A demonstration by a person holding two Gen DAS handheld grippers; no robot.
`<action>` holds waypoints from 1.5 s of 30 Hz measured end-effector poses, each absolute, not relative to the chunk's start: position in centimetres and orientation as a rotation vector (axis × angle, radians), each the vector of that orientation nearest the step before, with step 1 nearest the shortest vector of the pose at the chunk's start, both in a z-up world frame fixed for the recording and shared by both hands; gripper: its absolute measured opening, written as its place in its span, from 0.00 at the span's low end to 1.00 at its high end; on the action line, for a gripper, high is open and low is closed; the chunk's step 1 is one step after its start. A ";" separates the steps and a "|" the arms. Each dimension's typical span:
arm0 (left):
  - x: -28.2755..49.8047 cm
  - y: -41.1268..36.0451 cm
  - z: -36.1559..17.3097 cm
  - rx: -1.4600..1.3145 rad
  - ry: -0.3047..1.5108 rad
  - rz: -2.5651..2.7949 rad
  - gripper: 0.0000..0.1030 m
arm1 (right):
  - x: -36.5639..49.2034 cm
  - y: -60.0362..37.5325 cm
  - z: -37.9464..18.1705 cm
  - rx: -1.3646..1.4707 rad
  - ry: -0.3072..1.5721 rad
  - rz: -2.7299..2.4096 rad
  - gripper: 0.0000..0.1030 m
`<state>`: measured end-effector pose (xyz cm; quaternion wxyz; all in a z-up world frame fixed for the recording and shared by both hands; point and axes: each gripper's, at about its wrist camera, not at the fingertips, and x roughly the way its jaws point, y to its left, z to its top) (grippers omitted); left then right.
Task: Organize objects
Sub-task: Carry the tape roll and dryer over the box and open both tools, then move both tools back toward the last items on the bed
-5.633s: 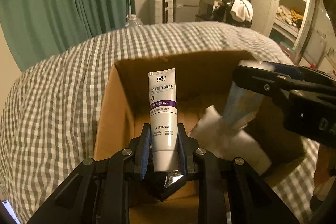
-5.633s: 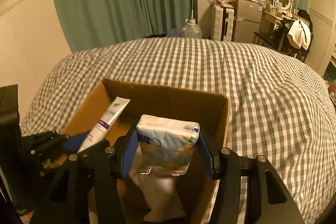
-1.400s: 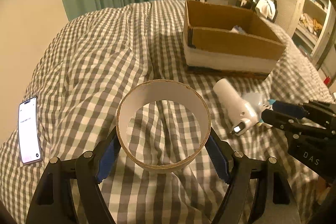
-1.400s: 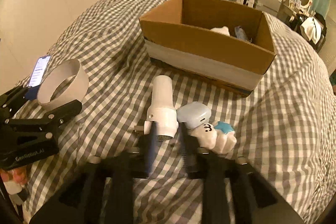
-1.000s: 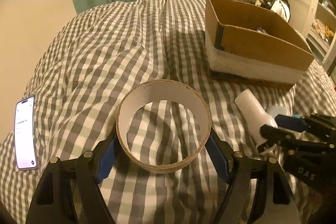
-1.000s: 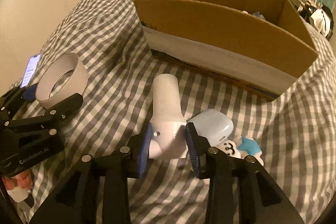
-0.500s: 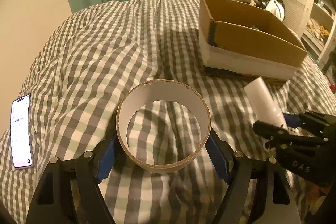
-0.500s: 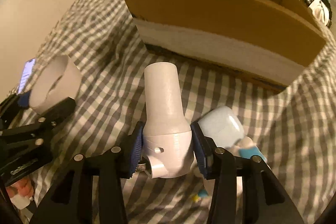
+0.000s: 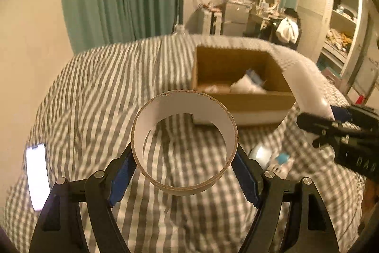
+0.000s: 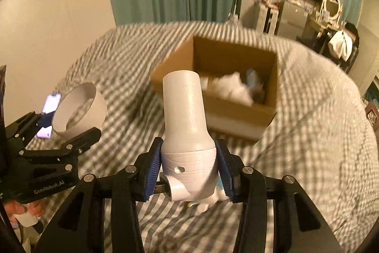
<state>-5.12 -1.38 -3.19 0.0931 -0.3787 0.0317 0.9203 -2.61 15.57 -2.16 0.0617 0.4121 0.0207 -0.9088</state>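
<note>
My left gripper (image 9: 184,172) is shut on a wide cardboard ring (image 9: 184,141) with a white inside, held above the checked bedcover; it also shows in the right wrist view (image 10: 79,110). My right gripper (image 10: 188,170) is shut on a white hair dryer (image 10: 187,129), barrel pointing up and forward; it also shows at the right of the left wrist view (image 9: 308,89). An open cardboard box (image 9: 241,101) stands ahead on the bed, also in the right wrist view (image 10: 236,120), with white and blue items inside.
A lit phone (image 9: 38,174) lies on the bed at the left. A pale blue case (image 9: 260,154) and a small white-and-blue toy (image 9: 281,160) lie on the cover below the right gripper. Green curtains, desk and shelves stand beyond the bed.
Both grippers have risen with their loads; the box interior has come into view. The hair dryer is lifted off the bed, leaving the blue case and toy behind.
</note>
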 end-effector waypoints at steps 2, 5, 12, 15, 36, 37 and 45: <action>-5.7 -0.5 -2.2 -1.091 0.107 2.725 0.77 | -3.0 16.2 -0.7 1.214 0.051 -2.764 0.43; -7.8 0.6 -1.0 -1.056 0.117 2.719 0.77 | -4.7 17.1 1.0 1.175 0.036 -2.794 0.43; -14.3 4.2 -0.2 -1.009 0.181 2.690 0.77 | -9.6 20.1 2.4 1.132 -0.005 -2.843 0.43; -17.5 6.0 -0.8 -1.004 0.212 2.662 0.77 | -12.5 21.2 1.9 1.141 -0.004 -2.855 0.43; -24.9 9.2 -6.1 -1.073 0.268 2.608 0.93 | -20.3 26.8 -2.9 1.117 -0.170 -2.890 0.65; -24.4 9.1 -5.6 -1.064 0.262 2.612 0.93 | -19.9 27.1 -2.2 1.107 -0.184 -2.897 0.65; -18.8 6.7 0.4 -1.021 0.202 2.645 0.96 | -13.3 26.2 3.9 1.061 -0.141 -2.937 0.69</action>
